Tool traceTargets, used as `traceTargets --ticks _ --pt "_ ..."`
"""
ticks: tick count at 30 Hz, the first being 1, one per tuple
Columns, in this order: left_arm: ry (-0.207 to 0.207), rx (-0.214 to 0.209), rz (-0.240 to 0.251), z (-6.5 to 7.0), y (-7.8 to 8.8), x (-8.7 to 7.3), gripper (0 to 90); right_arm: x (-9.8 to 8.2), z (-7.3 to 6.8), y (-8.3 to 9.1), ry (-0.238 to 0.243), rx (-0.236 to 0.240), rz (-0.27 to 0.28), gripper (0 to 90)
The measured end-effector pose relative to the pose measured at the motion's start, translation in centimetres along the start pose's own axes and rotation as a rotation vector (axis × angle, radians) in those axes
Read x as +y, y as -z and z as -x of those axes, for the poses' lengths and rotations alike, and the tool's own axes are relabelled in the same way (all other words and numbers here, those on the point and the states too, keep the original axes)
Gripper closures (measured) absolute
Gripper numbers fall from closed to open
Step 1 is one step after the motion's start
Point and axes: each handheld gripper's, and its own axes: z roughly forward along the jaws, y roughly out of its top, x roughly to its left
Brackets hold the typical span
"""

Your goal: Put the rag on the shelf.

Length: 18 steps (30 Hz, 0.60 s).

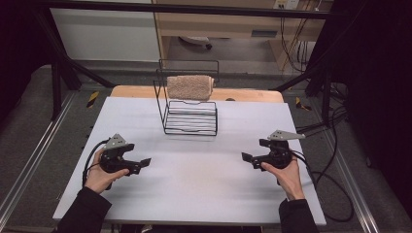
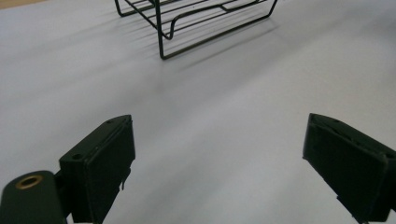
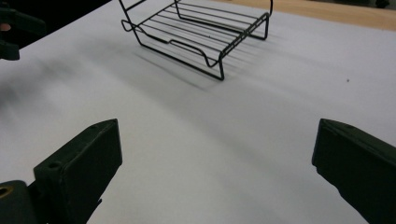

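Low over the table (image 1: 194,179), the left gripper (image 1: 145,163) sat in one hand near the left side. Its jaws were spread wide, with nothing between them. In the left gripper view, bare white table showed in the gap. The right gripper (image 1: 247,158) sat in the other hand near the right side. Its jaws were spread wide too, and they held nothing. Both grippers pointed in toward the middle of the table, well apart from each other.

Farther back, in the middle, stood a black wire rack (image 1: 190,119). Both gripper views showed its flat bottom shelf (image 3: 201,35), and that shelf had nothing on it. A tan towel (image 1: 189,87) hung folded over the top bar of the rack. It was high up so it could hang down freely, I think, and it did not touch the table.

Both grippers were well away from the rack and the towel. With hands low and jaws wide, the person looked ready to start, or done and resting. I could not tell which.
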Motion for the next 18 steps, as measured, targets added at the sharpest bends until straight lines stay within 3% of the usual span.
traceTargets --ticks 9,18 --pt "-0.014 0.006 -0.006 0.1 0.6 -2.3 10.1 -3.0 0.5 0.9 -0.026 -0.001 -0.012 1.3" --pt "-0.022 0.006 -0.013 0.2 1.0 -3.4 9.5 -6.0 1.2 2.0 -0.034 0.000 -0.020 0.7"
